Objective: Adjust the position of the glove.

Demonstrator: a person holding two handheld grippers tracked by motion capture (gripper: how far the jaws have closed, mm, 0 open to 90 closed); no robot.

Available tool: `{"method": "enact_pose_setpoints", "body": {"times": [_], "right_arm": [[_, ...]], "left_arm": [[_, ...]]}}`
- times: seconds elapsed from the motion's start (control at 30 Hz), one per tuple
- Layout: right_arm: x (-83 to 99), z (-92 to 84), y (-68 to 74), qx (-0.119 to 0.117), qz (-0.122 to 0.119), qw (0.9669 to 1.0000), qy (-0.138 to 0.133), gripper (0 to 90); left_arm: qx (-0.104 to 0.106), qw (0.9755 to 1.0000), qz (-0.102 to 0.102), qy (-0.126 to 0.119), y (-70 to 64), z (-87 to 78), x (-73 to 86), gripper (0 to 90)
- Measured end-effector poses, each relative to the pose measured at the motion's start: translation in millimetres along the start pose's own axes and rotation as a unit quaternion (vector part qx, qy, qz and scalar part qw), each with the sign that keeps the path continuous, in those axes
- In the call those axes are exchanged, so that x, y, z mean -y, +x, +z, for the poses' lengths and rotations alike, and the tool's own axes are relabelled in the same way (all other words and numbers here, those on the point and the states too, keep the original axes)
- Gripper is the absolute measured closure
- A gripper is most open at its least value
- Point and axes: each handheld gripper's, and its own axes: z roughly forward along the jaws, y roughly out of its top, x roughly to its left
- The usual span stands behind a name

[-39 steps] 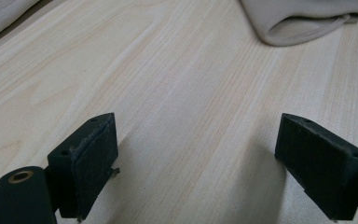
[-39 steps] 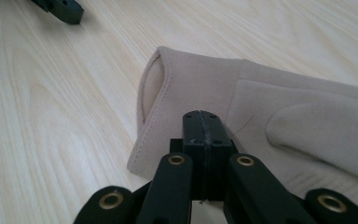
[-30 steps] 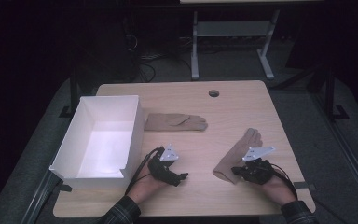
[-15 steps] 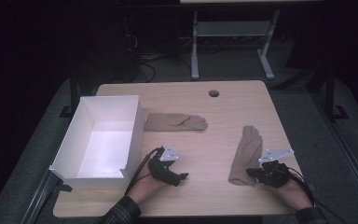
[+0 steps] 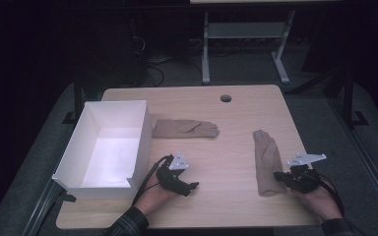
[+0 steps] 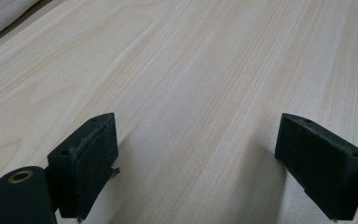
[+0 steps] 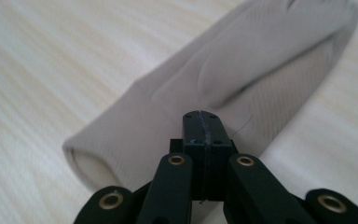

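Two beige gloves lie on the wooden table (image 5: 226, 152). One glove (image 5: 184, 129) lies flat beside the white box, away from both grippers. The other glove (image 5: 267, 157) lies lengthwise at the right, fingers pointing away from me. My right gripper (image 5: 278, 175) is shut, its tips on that glove's near right edge. In the right gripper view the closed jaws (image 7: 200, 116) rest pressed together on the glove (image 7: 242, 70) near its cuff. My left gripper (image 5: 189, 188) rests near the box's front corner, open over bare wood (image 6: 196, 140).
An open, empty white box (image 5: 140, 142) stands at the table's left, close to my left hand. A cable hole (image 5: 225, 98) is near the far edge. Beyond the table are a dark floor and the legs of another table (image 5: 204, 54).
My right hand has moved to the right, dragging the glove's cuff end with it. The glove has swung from tilted to lying straight. The left gripper has stayed still.
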Motion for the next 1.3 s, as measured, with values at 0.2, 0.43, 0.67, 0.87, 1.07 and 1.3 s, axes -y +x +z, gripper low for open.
{"method": "enact_pose_setpoints", "body": {"times": [0.2,0.43,0.67,0.87,1.07,1.3], "right_arm": [[-18.9,6.4,-9.8,0.011,0.003,0.9995,-0.029,90.0],[-32.9,25.2,-19.5,0.014,0.003,0.9995,-0.027,90.0],[-31.2,36.7,-17.9,0.005,-0.013,0.9999,-0.007,90.0],[-26.4,33.5,-4.5,-0.003,-0.026,0.9996,0.003,90.0],[-17.4,25.3,10.4,-0.032,-0.036,0.9987,0.014,90.0],[-17.7,17.7,16.4,-0.045,-0.05,0.9977,0.006,90.0]], "left_arm": [[0.0,1.0,-0.003,-0.003,-0.3,0.7,-0.2,12.2],[0.0,1.0,-0.004,-0.002,-0.4,0.7,-0.3,12.2],[-0.001,1.0,0.0,-0.002,-0.1,0.6,-0.4,12.2],[-0.001,1.0,-0.003,-0.002,-0.4,0.6,-0.3,12.2],[0.0,1.0,-0.004,-0.002,-0.6,0.6,-0.3,12.2],[0.0,1.0,-0.002,0.0,-0.3,0.4,-0.3,12.2]]}}
